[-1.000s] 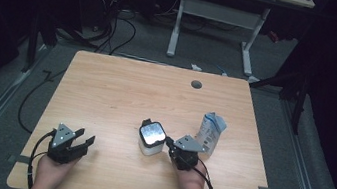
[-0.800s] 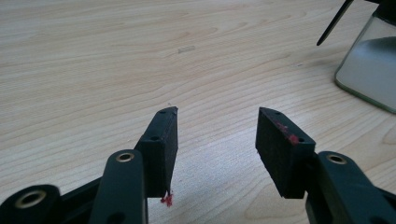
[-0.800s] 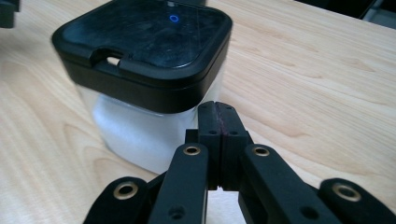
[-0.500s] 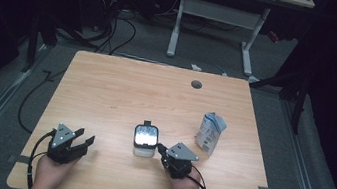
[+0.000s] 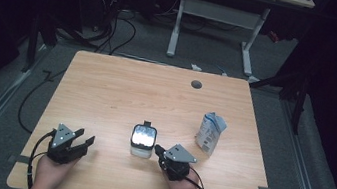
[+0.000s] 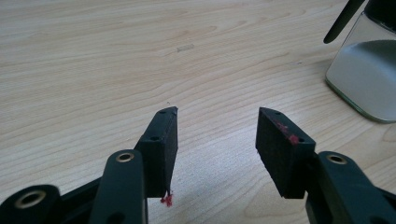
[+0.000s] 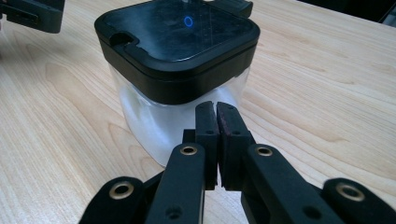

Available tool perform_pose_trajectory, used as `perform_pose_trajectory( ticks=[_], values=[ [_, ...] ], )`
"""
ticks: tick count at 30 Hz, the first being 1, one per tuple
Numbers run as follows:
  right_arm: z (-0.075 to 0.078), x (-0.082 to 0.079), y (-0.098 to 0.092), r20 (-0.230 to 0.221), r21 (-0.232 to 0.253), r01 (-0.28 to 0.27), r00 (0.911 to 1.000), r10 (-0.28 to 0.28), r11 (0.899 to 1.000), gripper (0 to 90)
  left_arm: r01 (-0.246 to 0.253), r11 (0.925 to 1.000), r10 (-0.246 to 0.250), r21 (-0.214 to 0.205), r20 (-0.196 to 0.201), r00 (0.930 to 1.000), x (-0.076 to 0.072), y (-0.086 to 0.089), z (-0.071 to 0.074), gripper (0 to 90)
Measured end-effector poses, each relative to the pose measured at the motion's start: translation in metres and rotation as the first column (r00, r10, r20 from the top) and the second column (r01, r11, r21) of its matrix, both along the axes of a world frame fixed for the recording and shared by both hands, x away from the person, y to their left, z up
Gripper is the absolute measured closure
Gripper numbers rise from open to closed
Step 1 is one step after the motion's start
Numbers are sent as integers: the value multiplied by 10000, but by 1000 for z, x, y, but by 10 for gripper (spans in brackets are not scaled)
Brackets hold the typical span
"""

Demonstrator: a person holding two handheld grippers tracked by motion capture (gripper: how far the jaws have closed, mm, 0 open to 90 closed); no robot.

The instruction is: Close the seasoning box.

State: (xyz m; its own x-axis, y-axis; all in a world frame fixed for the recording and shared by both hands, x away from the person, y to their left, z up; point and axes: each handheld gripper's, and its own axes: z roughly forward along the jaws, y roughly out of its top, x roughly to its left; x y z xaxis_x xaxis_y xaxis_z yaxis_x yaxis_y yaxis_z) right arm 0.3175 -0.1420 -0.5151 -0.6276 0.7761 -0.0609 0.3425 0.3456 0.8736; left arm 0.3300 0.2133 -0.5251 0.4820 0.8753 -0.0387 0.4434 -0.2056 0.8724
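From the high view, the jar [image 5: 143,141] — a clear-walled container with a black square lid — stands on the wooden table [image 5: 122,87] near the front edge, a little right of the middle. The right gripper [image 5: 162,155] lies just beside it on its right, tips pointing at the jar's lower side, jaws pressed together with nothing between them. The left gripper [image 5: 83,141] rests well apart to the left, near the front-left corner, its jaws spread and empty. Behind the jar the tabletop is bare up to a round cable hole [image 5: 196,84] near the far edge, so open room lies toward the back and left. A small blue-and-white carton [image 5: 210,132] stands upright to the right of the jar and behind the right gripper, apart from both. In the left gripper view, the two black pads [image 6: 163,140] stand wide with only wood grain between them, and the jar [image 6: 364,84] shows at the upper right, off to the side of the jaws' line and some way ahead. In the right gripper view, the pads meet with barely a slit between them, holding nothing — their tips sit right at the jar's [image 7: 177,60] clear wall below the black lid; whether they touch it I cannot tell. Bare table stretches off to the right of the jar.
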Motion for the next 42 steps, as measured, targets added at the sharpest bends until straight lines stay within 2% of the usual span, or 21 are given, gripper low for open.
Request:
perform_pose_trajectory(
  ticks=[5,12,20,22,25,27,34,36,42],
  values=[
    [1,0,-12,5,-73,231,9997,-231,9997,853,3,10000,-3,23,-50,10000,0,1,1,495],
    [-1,-5,-49,-25,-160,952,9954,-953,9953,799,12,10000,-12,32,-61,10000,0,0,0,496],
    [0,-22,-98,27,13,1976,9803,-1976,9803,748,52,10000,-52,81,-28,10000,-5,-3,2,496],
    [-1,-29,-111,132,200,2274,9736,-2277,9736,715,47,10000,-47,32,-41,10000,-7,-2,1,496],
    [-4,-36,-125,45,569,2569,9662,-2576,9648,708,20,9999,-19,119,-113,9999,-9,-3,-1,496],
    [-3,-37,-128,122,609,2732,9615,-2744,9600,708,0,9999,1,120,-83,10000,-9,-3,0,496],
    [-5,-34,-128,171,455,2573,9659,-2582,9653,703,89,9998,-87,180,-70,9999,-10,-5,-1,494],
    [-5,-34,-129,72,601,2656,9638,-2665,9622,703,88,9999,-86,149,-89,9999,-10,-5,-1,494],
    [-5,-33,-126,82,528,2660,9637,-2668,9625,701,119,9999,-119,110,-36,9999,-11,-2,-1,494]
  ],
)
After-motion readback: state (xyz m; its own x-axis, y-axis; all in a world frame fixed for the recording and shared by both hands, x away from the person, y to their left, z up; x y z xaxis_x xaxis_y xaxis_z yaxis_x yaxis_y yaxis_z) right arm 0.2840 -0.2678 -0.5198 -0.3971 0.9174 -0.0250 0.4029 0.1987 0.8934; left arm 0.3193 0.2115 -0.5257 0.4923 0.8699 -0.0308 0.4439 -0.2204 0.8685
